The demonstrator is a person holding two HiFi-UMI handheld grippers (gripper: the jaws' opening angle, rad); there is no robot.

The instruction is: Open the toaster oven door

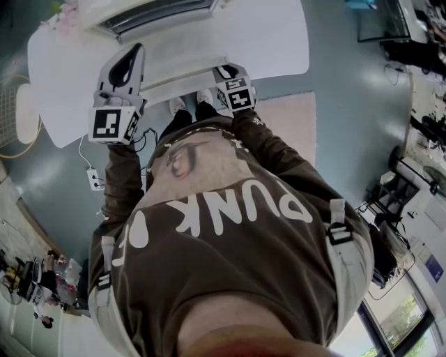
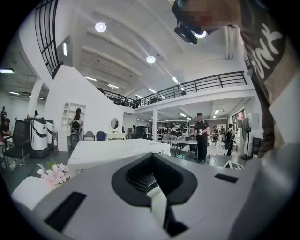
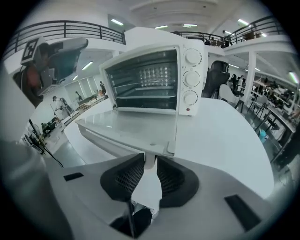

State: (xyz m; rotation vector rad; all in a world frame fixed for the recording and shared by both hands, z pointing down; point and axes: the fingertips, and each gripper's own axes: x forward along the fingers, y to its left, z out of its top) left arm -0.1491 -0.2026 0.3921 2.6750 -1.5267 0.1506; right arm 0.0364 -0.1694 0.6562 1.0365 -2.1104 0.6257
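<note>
A white toaster oven [image 3: 154,79] stands on a white table [image 3: 220,140], its glass door [image 3: 131,126] swung down flat toward me. My right gripper [image 3: 149,159] sits at the door's front edge, and its black pads close on the white door handle [image 3: 149,163] between them. In the head view the oven [image 1: 160,14] is at the top, the right gripper [image 1: 224,70] at the lowered door [image 1: 181,70]. My left gripper [image 1: 138,47] is raised left of the oven, shut and holding nothing. Its own view shows its jaws [image 2: 151,157] pointing away across the hall.
Pink flowers [image 2: 54,173] lie at the table's left end. On the floor below the table there are a power strip [image 1: 93,179] with its cable and a pale rug [image 1: 289,125]. People [image 2: 201,136] stand far off among desks.
</note>
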